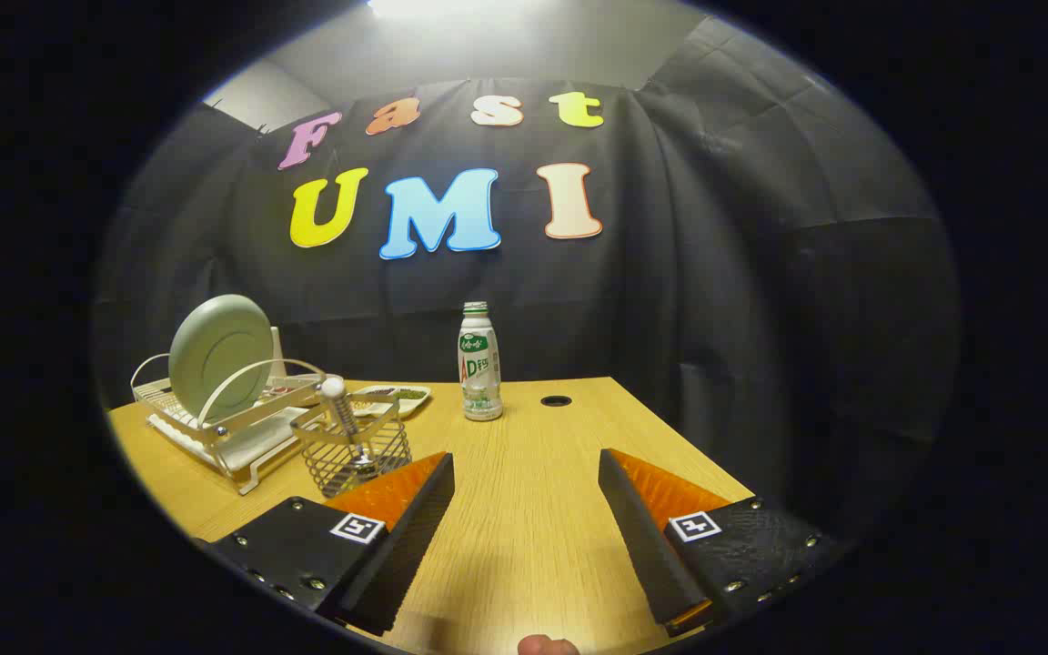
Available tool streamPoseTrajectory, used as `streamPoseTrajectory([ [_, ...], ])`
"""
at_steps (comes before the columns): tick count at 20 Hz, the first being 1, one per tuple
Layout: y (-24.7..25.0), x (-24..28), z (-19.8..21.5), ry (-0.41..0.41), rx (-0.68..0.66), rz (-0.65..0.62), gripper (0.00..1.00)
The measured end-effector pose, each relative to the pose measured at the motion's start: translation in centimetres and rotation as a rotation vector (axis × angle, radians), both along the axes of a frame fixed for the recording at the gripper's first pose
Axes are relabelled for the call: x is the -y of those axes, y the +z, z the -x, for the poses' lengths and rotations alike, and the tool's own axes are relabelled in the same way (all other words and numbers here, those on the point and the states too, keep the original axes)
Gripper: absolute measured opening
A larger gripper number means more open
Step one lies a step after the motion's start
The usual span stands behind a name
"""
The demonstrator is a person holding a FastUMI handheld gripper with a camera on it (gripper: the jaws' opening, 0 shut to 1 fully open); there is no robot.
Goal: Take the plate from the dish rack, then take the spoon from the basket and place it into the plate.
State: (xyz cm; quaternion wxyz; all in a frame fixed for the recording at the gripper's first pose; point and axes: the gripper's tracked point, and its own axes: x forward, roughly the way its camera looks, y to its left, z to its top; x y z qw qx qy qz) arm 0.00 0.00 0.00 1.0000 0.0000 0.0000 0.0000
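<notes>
Square coded marker (pixel 357 528) atop each of the parted fingers (pixel 401 555)

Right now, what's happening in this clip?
Nothing has been picked up yet. The hand-held gripper hangs open over the wooden table, with nothing between its fingers. The plate stands upright in the dish rack, beyond and to the left of the fingers. The spoon stands in the wire basket, just ahead of the left finger. A bottle stands farther back on the table, with a small tray to its left.
</notes>
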Motion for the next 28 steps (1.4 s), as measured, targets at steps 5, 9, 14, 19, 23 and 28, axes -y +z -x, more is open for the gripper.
streamPoseTrajectory([
  [5,5.5,1.6,-2.6,-0.052,0.074,0.026,0.98],
  [9,12.3,0.3,-2.2,-0.054,0.107,0.039,0.98],
  [14,19.8,-4.1,0.1,-0.041,0.145,0.068,0.98],
  [19,27.0,-10.2,2.8,-0.078,0.169,0.104,0.98],
  [23,29.9,-16.0,3.4,-0.034,0.198,0.063,0.98],
  [28,28.8,-20.6,2.4,-0.005,0.129,0.001,0.98],
])
